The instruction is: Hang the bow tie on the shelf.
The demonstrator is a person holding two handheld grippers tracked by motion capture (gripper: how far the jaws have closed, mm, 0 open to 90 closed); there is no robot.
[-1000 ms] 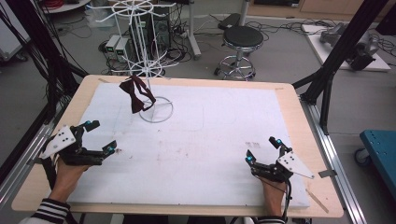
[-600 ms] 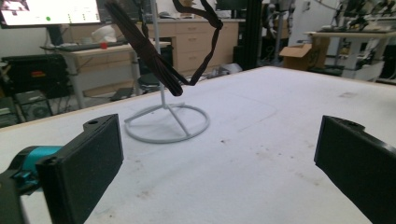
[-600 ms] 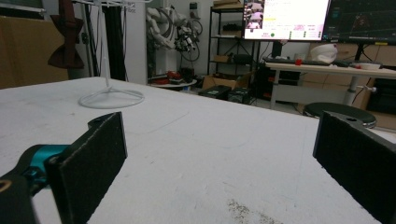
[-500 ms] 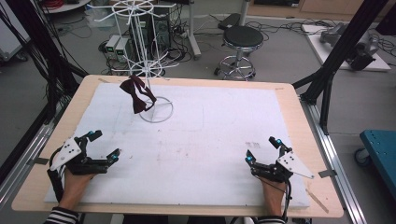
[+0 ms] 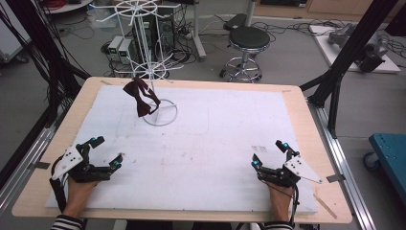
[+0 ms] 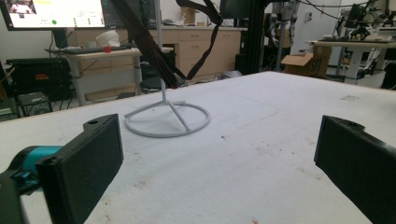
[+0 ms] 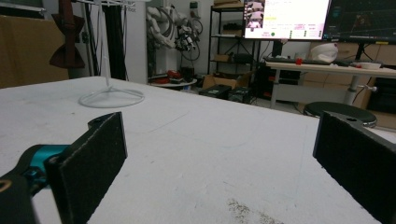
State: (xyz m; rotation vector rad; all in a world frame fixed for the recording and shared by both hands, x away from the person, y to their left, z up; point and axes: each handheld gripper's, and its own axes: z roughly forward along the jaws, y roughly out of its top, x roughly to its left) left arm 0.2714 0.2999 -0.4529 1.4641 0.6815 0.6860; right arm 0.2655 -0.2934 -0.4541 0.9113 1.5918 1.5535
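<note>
Left claw (image 5: 106, 154) nearer, bow tie (image 5: 139, 96) far ahead.

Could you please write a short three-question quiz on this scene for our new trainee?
1. True or false: the bow tie lies flat on the table.
2. Which gripper is nearer the wire stand: A) left gripper B) right gripper?
3. Fill in: both grippers' jaws are ____.

Key: 1. False, it hangs on the stand. 2. A. 3. Open, holding nothing.
</note>
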